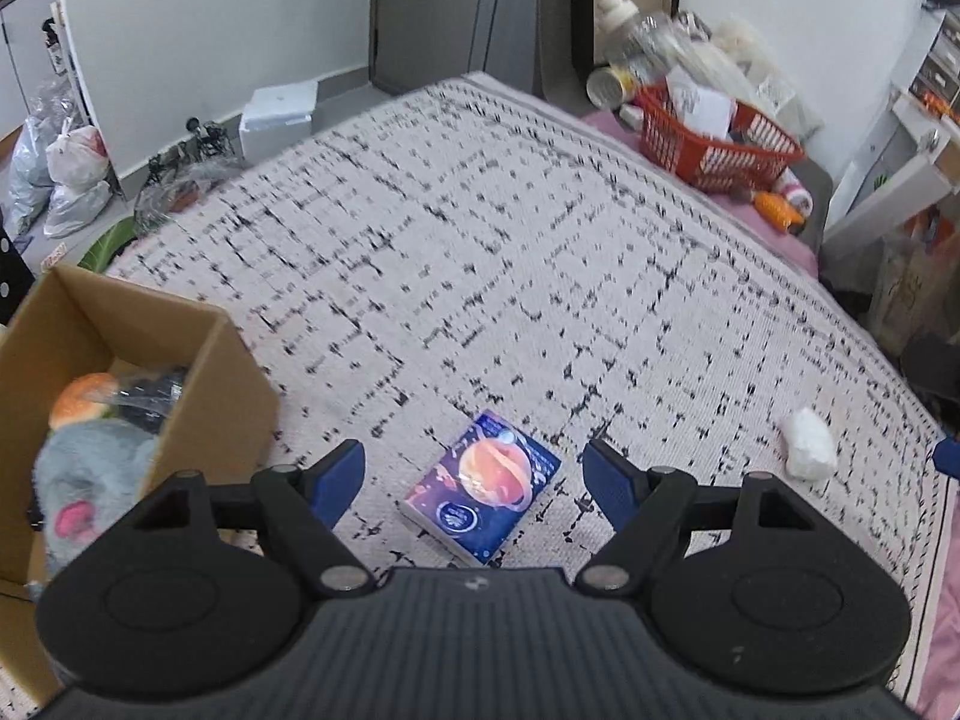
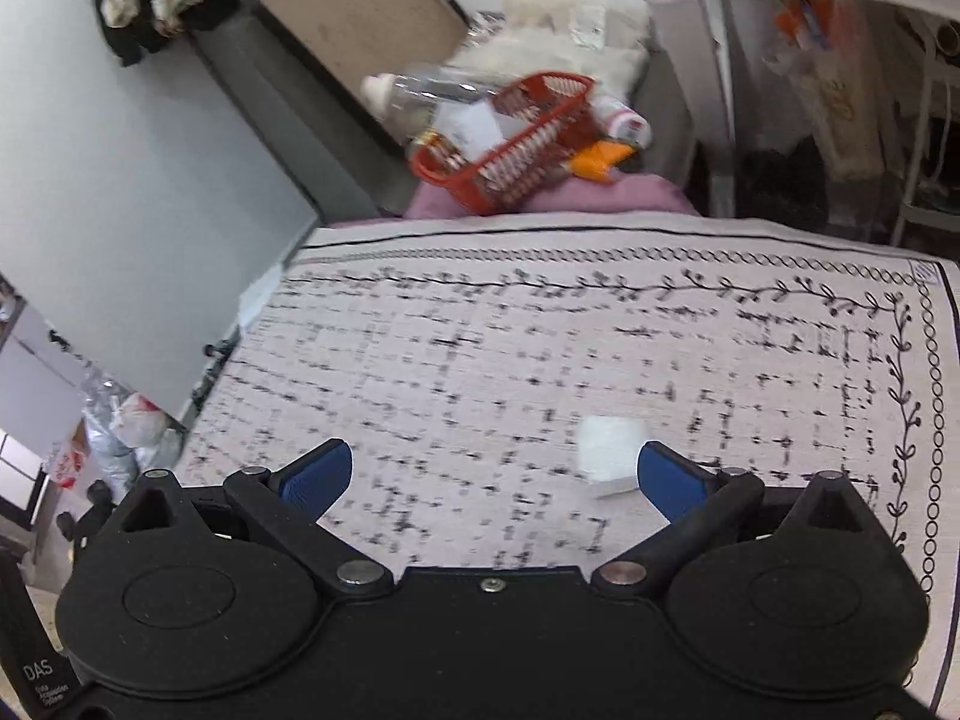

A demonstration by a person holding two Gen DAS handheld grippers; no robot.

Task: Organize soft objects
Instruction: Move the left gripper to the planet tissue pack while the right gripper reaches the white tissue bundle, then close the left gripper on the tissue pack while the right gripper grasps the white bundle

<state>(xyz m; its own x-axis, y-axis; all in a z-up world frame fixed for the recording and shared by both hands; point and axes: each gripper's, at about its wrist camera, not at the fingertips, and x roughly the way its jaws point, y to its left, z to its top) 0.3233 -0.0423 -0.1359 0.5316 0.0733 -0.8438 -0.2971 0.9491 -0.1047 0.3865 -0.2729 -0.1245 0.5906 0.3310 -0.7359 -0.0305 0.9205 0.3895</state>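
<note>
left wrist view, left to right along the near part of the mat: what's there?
cardboard box with grey plush toy inside → blue planet-print packet, between the open left gripper fingers → white soft lump

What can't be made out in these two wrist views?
- Brown cardboard box, left wrist view: cut off by the left edge; its wall hides most contents beside the grey plush toy.
- White soft lump, right wrist view: motion-blurred, identity unclear.
- Red plastic basket: contents blurred.
</note>
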